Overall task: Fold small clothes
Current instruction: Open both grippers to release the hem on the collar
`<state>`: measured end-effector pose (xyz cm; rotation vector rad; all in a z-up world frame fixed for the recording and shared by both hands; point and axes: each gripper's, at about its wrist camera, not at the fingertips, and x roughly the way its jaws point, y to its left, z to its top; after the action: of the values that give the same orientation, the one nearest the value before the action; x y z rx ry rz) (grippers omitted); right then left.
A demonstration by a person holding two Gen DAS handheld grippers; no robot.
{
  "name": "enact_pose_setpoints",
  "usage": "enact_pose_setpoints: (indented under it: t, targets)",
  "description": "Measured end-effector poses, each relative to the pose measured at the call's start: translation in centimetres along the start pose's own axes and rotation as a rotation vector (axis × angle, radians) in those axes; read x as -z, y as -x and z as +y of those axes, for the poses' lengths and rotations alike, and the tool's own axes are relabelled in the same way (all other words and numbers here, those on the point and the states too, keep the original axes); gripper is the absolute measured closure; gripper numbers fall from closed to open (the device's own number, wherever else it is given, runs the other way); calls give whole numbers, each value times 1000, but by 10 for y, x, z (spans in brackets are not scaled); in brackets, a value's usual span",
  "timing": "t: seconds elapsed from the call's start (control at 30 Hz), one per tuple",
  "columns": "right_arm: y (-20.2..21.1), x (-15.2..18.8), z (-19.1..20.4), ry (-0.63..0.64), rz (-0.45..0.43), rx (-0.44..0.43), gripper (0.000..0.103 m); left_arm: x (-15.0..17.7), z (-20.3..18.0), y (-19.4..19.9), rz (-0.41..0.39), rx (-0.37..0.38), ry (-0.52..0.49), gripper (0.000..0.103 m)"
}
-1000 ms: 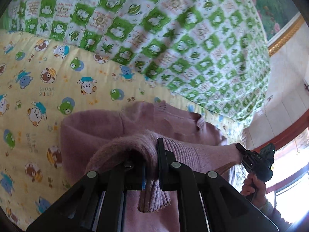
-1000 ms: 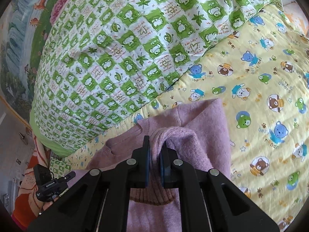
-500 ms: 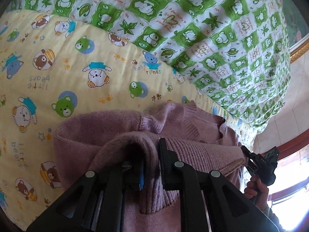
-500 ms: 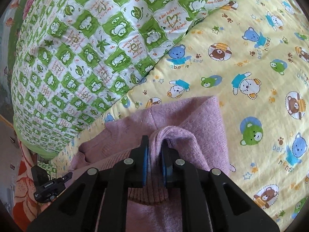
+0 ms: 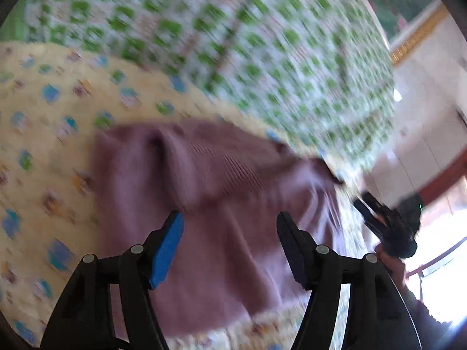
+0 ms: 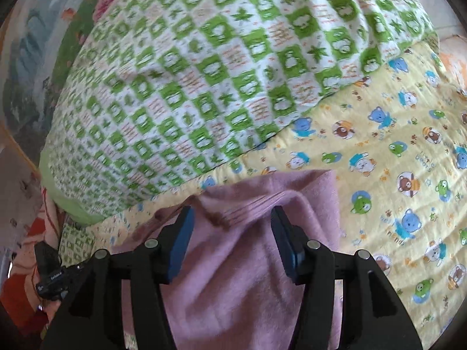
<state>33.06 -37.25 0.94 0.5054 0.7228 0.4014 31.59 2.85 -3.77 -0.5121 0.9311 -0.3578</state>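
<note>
Here, left gripper (image 5: 229,245) and right gripper (image 6: 230,240) both spread wide, gripping nothing; pink sweater (image 6: 251,262) lies on yellow bear-print sheet (image 6: 394,157), hem doubled over body, likely fold just laid.

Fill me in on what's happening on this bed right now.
A person is folding a small pink sweater on a yellow bear-print sheet, holding handheld tongs in each hand. Both the left tongs and the right tongs are open above the sweater, gripping nothing. The sweater lies on the sheet with its ribbed edge doubled over on top. A green checked quilt is bunched up behind it. The left view is motion-blurred.
</note>
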Motion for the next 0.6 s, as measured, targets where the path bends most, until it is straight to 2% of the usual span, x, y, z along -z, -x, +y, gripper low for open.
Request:
enact_pose_setpoints:
  t: [0.03, 0.1, 0.17, 0.23, 0.3, 0.37, 0.43, 0.53, 0.6]
  targets:
    - [-1, 11, 10, 32, 28, -40, 47, 8, -6, -9, 35, 8, -19, 36]
    - [-16, 43, 34, 137, 159, -107, 48, 31, -21, -41, 127, 2, -83, 39]
    - [-37, 75, 57, 270, 280, -128, 51, 39, -28, -61, 162, -10, -102, 40]
    - [-57, 97, 72, 345, 371, -160, 52, 39, -31, -77, 180, 1, -123, 40]
    - [-78, 107, 79, 390, 427, -179, 52, 31, -32, -94, 196, -44, -171, 41]
    - [-95, 104, 77, 413, 439, -160, 52, 14, -28, -101, 183, -61, -186, 42]
    - [-109, 87, 68, 397, 417, -128, 52, -10, -20, -100, 134, -94, -185, 42]
    - [-118, 53, 44, 307, 340, -115, 52, -53, 3, -90, 41, -156, -135, 42]
    - [-119, 30, 28, 252, 267, -62, 52, -76, 23, -82, -17, -177, -74, 42]
